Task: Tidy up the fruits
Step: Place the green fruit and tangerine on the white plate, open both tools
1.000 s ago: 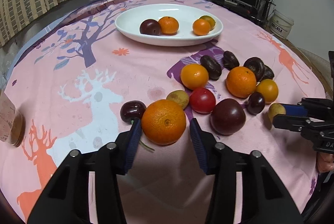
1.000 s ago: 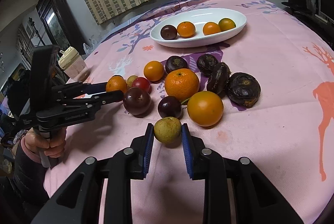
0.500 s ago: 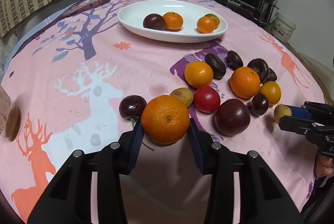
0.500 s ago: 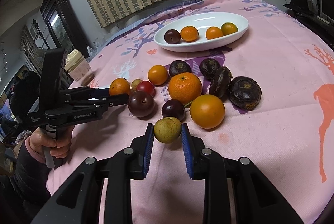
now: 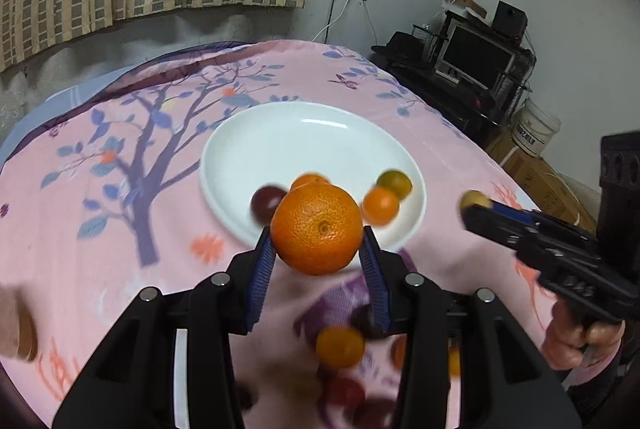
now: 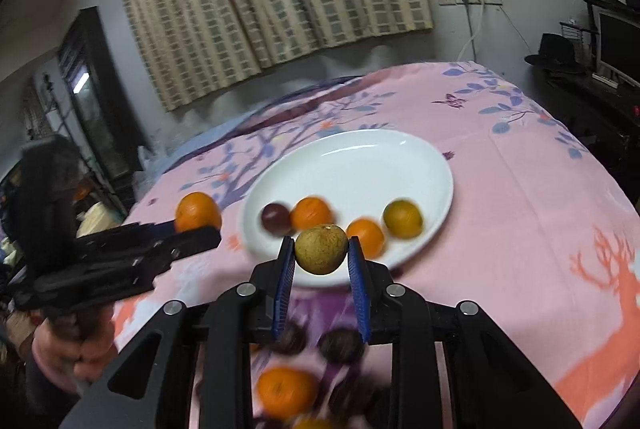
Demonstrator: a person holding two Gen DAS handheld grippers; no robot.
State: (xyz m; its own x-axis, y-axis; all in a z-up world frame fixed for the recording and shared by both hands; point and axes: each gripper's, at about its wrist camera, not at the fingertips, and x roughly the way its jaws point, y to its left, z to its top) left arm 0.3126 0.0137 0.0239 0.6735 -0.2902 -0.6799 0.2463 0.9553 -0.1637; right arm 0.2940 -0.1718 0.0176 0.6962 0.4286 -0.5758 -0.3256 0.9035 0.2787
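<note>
**A:** While both your claws are loaded, how far along would you say you are?

**B:** Partway, I'd judge. The white oval ceramic plate (image 5: 280, 137) already holds four fruits near its front edge: a dark purple plum (image 5: 266, 203), two small tangerines and a greenish-orange citrus (image 5: 395, 182). A blurred scatter of oranges and dark fruits (image 6: 286, 391) still lies on the counter's pink deer-print cloth (image 6: 540, 197) below you, so plenty is left.

**A:** What have you got hold of?

**B:** Your left claw (image 5: 318, 253) is closed on the large dimpled orange (image 5: 317, 228), blue pads pressing its two sides, held in the air just in front of the plate's near rim. Your right claw (image 6: 321, 253) is clamped as tight as it goes on the small yellow-green round fruit (image 6: 321, 248), also airborne at the plate's front edge.

**A:** And the pose of your hands?

**B:** Both claws tilt downward toward the plate, side by side; each camera catches the other one out at its edge, with your hand (image 5: 576, 341) wrapped round the grip. The next step, I'd guess, is carrying both over the bare middle of the plate and letting go without knocking the fruits already there.
</note>
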